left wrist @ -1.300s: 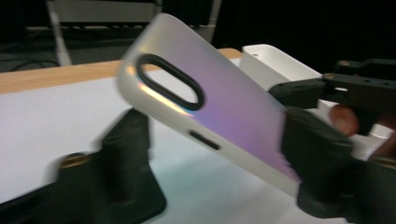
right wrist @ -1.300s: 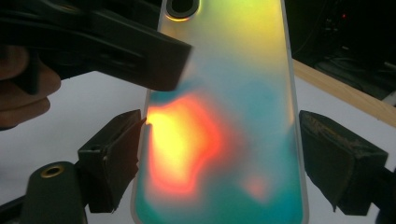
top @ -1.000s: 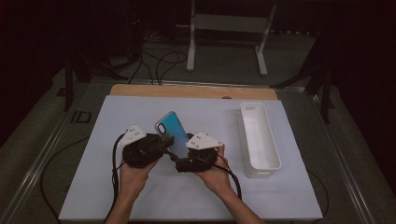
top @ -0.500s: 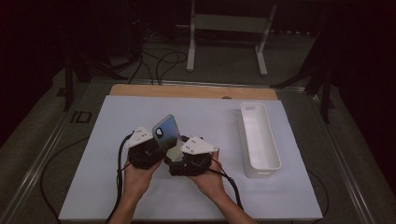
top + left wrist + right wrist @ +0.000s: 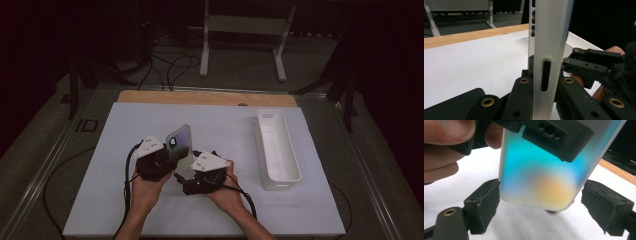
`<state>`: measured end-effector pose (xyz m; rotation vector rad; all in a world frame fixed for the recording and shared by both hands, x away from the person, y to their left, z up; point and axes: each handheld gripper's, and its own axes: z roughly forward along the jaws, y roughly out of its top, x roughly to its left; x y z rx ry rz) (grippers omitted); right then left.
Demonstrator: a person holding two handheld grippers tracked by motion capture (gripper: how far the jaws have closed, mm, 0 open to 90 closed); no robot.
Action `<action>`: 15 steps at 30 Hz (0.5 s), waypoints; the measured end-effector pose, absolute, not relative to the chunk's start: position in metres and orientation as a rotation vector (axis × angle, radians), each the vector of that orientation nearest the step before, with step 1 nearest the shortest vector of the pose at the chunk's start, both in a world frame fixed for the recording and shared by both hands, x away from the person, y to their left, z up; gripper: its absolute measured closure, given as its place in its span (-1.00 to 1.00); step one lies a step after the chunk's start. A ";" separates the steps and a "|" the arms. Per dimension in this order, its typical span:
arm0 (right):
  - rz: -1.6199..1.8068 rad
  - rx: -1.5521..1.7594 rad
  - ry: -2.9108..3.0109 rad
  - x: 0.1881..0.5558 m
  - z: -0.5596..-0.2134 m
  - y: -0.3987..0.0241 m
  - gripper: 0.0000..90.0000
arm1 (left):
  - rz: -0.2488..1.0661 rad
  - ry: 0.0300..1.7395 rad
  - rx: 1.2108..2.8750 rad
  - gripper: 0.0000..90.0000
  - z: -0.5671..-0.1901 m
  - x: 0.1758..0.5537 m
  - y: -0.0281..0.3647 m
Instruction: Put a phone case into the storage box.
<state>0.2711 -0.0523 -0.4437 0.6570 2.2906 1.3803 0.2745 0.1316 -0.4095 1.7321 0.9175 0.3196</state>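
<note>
A phone (image 5: 178,141) with a blue-to-orange face stands nearly upright above the white table (image 5: 90,200). My left gripper (image 5: 169,156) is shut on it: in the left gripper view its two jaws press both faces of the phone's pale edge (image 5: 550,45). My right gripper (image 5: 187,172) is open just to the right and nearer. In the right gripper view its pads (image 5: 484,202) flank the phone's lower end (image 5: 541,177), the left one almost at the corner and the right one well apart. The left gripper's jaw crosses the phone's upper part there.
A long white tray (image 5: 277,150) lies at the right of the table. A wooden strip (image 5: 200,97) runs along the far edge. Cables and a metal stand (image 5: 205,45) are on the floor beyond. A hand holds each gripper near the front edge.
The phone has tipped from a slant to nearly upright and come nearer and left with both hands. The right gripper has slid in around its lower end.
</note>
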 end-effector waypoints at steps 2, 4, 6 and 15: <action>1.379 0.647 2.295 0.271 -0.444 -0.052 -0.60 | 0.318 0.918 1.732 0.91 -0.409 0.274 0.132; 1.366 0.630 2.301 0.271 -0.444 -0.052 -0.60 | 0.318 0.913 1.735 0.91 -0.409 0.274 0.132; 1.356 0.620 2.313 0.271 -0.443 -0.053 -0.60 | 0.320 0.909 1.736 0.91 -0.409 0.274 0.132; 1.389 0.687 2.305 0.281 -0.436 -0.077 -0.61 | 0.354 0.915 1.729 0.91 -0.408 0.273 0.134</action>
